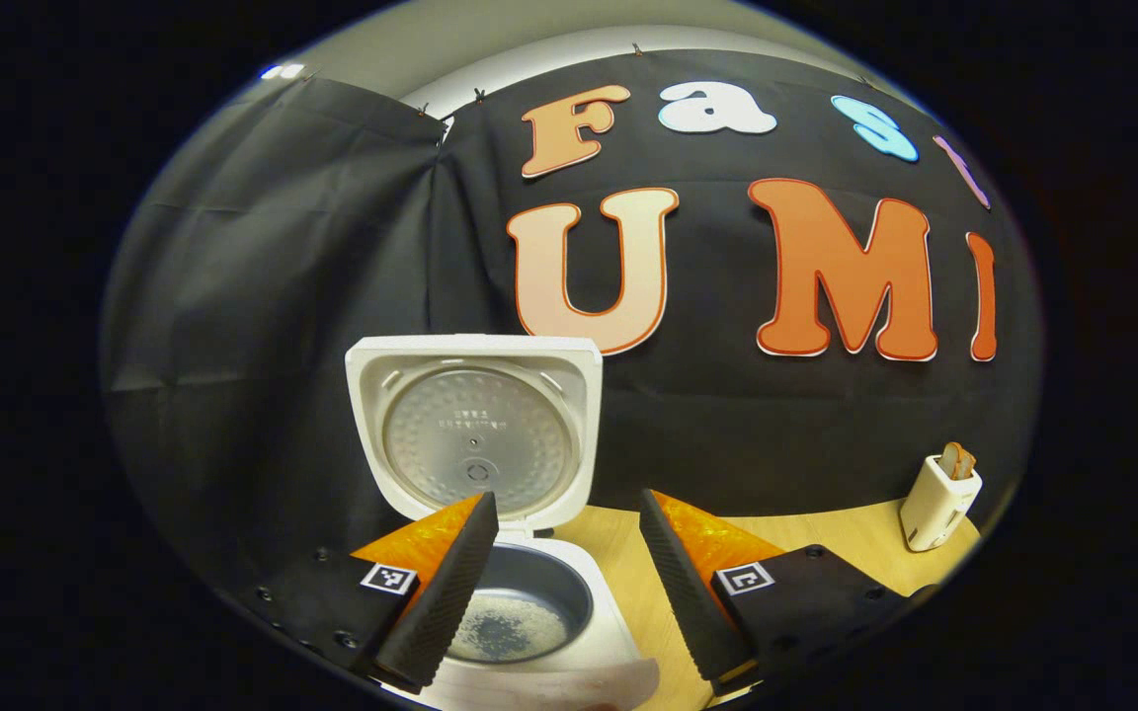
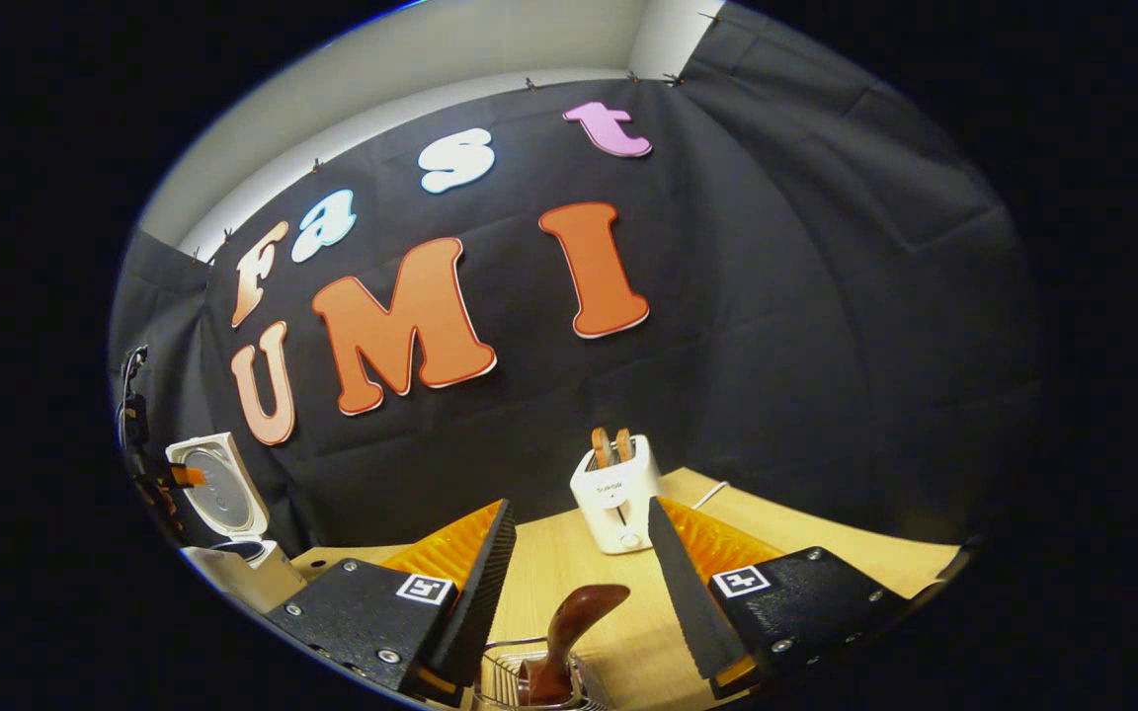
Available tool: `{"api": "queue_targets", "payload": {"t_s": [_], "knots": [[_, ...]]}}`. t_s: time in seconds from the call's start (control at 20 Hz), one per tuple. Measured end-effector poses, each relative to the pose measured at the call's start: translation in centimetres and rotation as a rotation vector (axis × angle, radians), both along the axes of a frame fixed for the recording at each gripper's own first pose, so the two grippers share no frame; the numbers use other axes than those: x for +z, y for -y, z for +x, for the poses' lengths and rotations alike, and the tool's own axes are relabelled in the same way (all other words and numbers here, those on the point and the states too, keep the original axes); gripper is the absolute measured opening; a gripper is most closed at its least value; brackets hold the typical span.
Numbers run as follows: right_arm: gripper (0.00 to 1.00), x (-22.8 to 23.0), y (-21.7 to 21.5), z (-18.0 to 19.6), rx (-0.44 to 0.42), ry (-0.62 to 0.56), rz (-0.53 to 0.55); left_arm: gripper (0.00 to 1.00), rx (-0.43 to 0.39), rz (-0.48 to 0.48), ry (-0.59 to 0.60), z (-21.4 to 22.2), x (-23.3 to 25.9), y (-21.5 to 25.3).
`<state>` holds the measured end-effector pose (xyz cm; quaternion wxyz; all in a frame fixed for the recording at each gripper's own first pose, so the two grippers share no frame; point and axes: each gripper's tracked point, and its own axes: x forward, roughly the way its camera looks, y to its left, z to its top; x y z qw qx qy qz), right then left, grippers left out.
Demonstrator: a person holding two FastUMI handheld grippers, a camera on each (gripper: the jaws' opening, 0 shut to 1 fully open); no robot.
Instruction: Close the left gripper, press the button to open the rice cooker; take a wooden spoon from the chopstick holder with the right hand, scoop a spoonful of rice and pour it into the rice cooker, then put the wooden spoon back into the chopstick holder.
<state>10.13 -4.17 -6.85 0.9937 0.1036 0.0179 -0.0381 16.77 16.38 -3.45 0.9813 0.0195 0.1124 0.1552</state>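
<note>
White plastic rice cooker (image 1: 490, 444) with dimpled silver inner lid; dark-brown wooden spoon (image 2: 569, 632) in a silver wire chopstick holder (image 2: 510, 681); pale wood-grain worktop (image 2: 549, 563); white toaster (image 2: 616, 504).

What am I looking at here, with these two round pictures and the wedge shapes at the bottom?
There is no robot: a person holds a two-finger gripper in each hand, and a small fisheye camera rides on each one, looking forward along its fingers. Those wedges are the fingers.

The left gripper view shows the left gripper, open and holding nothing, in front of a white rice cooker. Its lid stands up, and some rice lies in the pot.

The right gripper view shows the right gripper, also open and empty, above a wire holder with a wooden spoon standing in it. Behind it a white toaster with two slices of bread stands on the wooden table. The rice cooker appears far off to the left.
</note>
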Motion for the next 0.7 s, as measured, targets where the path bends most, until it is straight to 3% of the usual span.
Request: {"api": "queue_targets", "payload": {"t_s": [0.05, 0.1, 0.15, 0.2, 0.4, 0.7], "knots": [[0.9, 1.0, 0.3, 0.0, -0.011, 0.011, -0.014, 0.94, 0.014, 0.029, 0.012, 0.2, 0.9, -0.8], [0.81, 1.7, 0.6, 0.0, -0.013, 0.02, -0.017, 0.96, 0.026, 0.049, 0.024, 0.6, 1.8, -1.6], [0.91, 2.4, 0.7, 0.0, -0.015, 0.034, -0.011, 0.94, 0.025, 0.065, 0.049, 1.0, 2.8, -1.9], [0.84, 3.4, 1.0, -0.1, -0.018, 0.047, -0.002, 0.94, 0.03, 0.078, 0.055, 1.4, 3.5, -2.5], [0.84, 6.8, 0.3, -0.1, -0.012, 0.08, 0.008, 0.96, 0.066, 0.087, 0.08, 3.4, 7.1, -5.3], [0.84, 11.1, -2.7, -0.1, 0.047, 0.105, -0.104, 0.93, 0.115, 0.082, 0.079, 8.9, 11.4, -10.4]]}}
